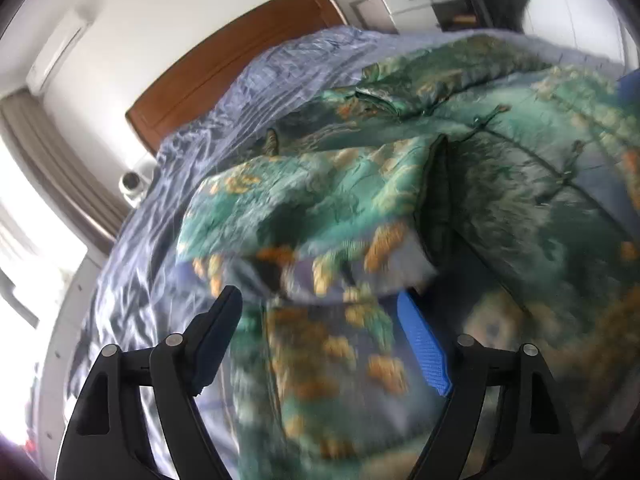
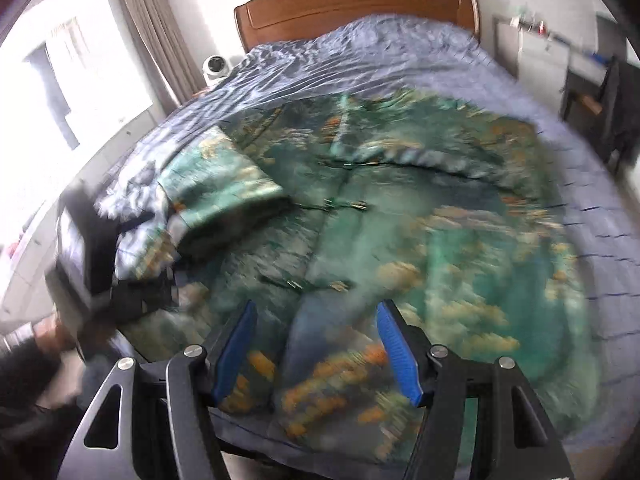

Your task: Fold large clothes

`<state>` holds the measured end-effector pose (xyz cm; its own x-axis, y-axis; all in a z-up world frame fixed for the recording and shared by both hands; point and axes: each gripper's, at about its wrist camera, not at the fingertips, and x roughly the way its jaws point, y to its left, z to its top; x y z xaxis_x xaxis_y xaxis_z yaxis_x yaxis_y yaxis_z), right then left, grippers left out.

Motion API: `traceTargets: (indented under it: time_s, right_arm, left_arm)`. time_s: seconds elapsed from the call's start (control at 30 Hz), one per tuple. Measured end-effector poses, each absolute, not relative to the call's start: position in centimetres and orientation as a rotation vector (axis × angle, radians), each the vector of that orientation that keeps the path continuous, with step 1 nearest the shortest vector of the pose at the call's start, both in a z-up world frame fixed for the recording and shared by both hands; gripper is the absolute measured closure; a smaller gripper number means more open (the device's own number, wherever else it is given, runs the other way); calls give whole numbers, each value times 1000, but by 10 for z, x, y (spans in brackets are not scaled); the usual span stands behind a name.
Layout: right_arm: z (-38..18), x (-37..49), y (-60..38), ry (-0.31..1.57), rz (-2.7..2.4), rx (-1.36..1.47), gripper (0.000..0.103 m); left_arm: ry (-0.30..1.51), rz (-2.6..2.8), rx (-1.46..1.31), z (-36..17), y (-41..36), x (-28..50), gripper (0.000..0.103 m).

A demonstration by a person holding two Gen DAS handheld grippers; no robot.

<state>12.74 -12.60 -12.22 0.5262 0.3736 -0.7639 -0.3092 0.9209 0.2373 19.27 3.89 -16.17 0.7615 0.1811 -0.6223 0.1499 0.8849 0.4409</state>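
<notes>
The jacket point(image 2: 380, 208), a padded green garment with orange print, lies spread across the bed point(image 2: 400, 52), one sleeve point(image 2: 224, 184) folded in over its front. It looks soft, bulky and light, likely slippery; hems, cuffs and seams seem the best holds. Left gripper point(image 1: 320, 332) has fingers spread with blurred cloth between them, not pinched. Right gripper point(image 2: 316, 344) hovers released above the lower hem. The blue sheet is wrinkled. Behind stand a wooden headboard point(image 2: 356, 4), curtains point(image 2: 156, 36) and a window.
</notes>
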Motion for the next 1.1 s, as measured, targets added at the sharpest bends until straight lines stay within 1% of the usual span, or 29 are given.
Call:
traceTargets:
  time_s: [0.1,0.23,0.27,0.43,0.57,0.6,0.67,0.8,0.93,1.0,1.1]
  right_arm:
    - [-131,159,-115,1003,512,286,39]
    - [-168,202,-94,1126,644,661,39]
    - [-176,209,-87,1145,652,705,39]
    - [-214,244,-54,1206,601,774,39]
    - [-224,259,-40,1194,578,798,40]
    - [-222,262,-36,1185,583,780,58]
    - [-211,268,-28,1173,553,668,92]
    - [-161,295,-30,1006,551,476,92]
    - [-115,347,-40,859,489,299,93]
    - [-104,375,-45,825,451,243,93]
    - [-102,422,-55,816,396,218,93]
  left_arm:
    - [734,60,373,-158,56,177,21]
    - [755,140,201,-155,90,159,21]
    - [756,156,178,-155,95,158,21]
    - [762,204,98,-154,114,147,21]
    - [764,207,95,-157,118,146,21]
    - [771,209,91,-159,118,147,21]
    - [782,213,76,-161,119,147,21]
    - [776,210,41,-155,119,146,21]
    - [761,212,28,-148,119,151,21]
    - [764,212,10,-146,121,155,21]
    - [774,218,-16,-144,125,162,21]
